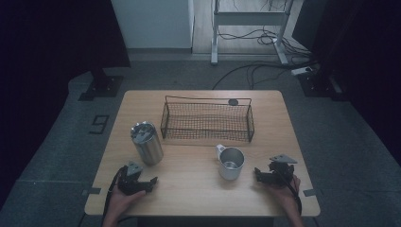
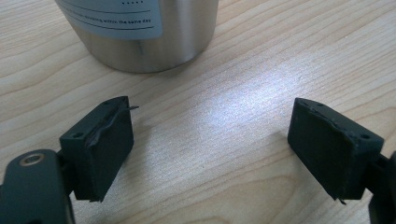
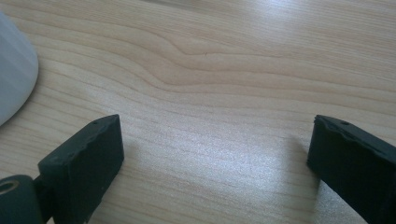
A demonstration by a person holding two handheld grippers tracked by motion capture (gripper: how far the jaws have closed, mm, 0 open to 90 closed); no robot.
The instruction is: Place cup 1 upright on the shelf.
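Note:
A steel tumbler [image 1: 146,142] with a lid stands upright on the left half of the wooden table [image 1: 198,194]. A metal mug [image 1: 231,163] stands right of centre, its handle toward the far left. My left gripper [image 1: 150,181] rests on the table just in front of the tumbler, open. In the left gripper view the jaws [image 2: 210,112] stand wide apart over bare wood, with the tumbler's base [image 2: 140,32] a short way ahead. My right gripper [image 1: 259,173] lies right of the mug, open. In the right gripper view its jaws [image 3: 215,126] frame bare wood, and the mug's side [image 3: 14,70] sits at the left edge.
A black wire basket [image 1: 207,120] stands across the back middle of the table, with a small dark disc [image 1: 233,101] behind it. Bare wood lies between the two grippers. Stands and cables [image 1: 255,71] are on the floor beyond the table.

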